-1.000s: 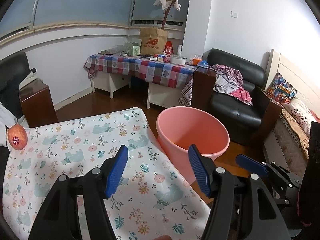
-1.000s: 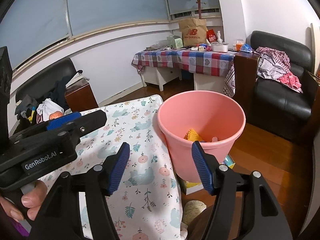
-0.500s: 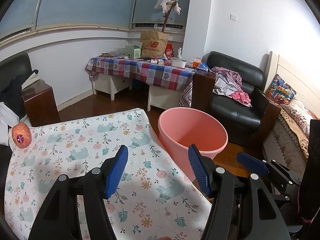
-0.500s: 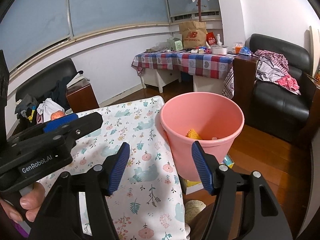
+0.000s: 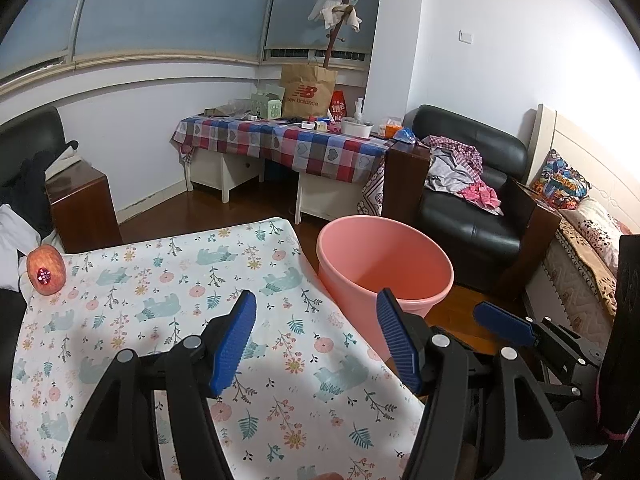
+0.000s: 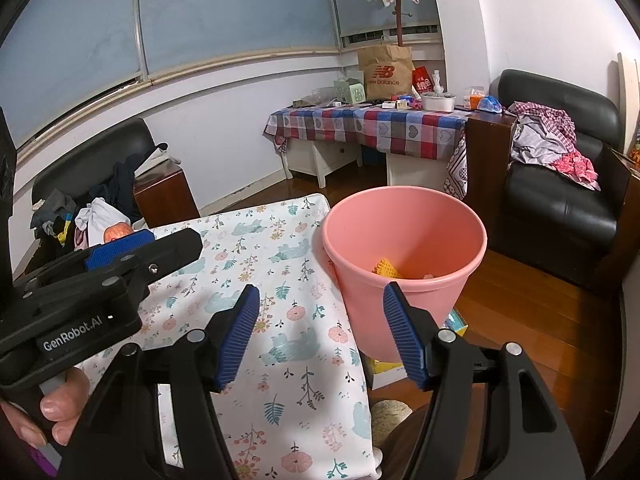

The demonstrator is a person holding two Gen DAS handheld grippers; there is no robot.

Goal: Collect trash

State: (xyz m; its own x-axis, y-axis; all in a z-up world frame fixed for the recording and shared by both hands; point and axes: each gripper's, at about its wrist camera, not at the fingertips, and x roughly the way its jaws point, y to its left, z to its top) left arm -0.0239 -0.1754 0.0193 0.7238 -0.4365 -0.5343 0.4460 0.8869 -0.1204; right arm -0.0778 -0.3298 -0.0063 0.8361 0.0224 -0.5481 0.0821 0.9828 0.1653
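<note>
Left gripper (image 5: 316, 344) and right gripper (image 6: 320, 338), each with ribbed blue pads on black fingers, held side by side above the table covered in a white cloth printed with flowers and pale blue bears (image 5: 168, 300). Both pairs of tongs stand wide apart and hold nothing, as in the earlier frames. The round pink plastic bucket (image 6: 404, 240) stands on the wooden floor just beside the table's right edge; a yellow ridged scrap of trash (image 6: 386, 268) lies inside it near the bottom. A red apple bearing a small sticker (image 5: 45, 270) rests at the cloth's far left corner. Compared with one second ago, both cameras have drawn back slightly: the bucket sits farther from the fingertips, and more cloth and more of the apple are visible.
</note>
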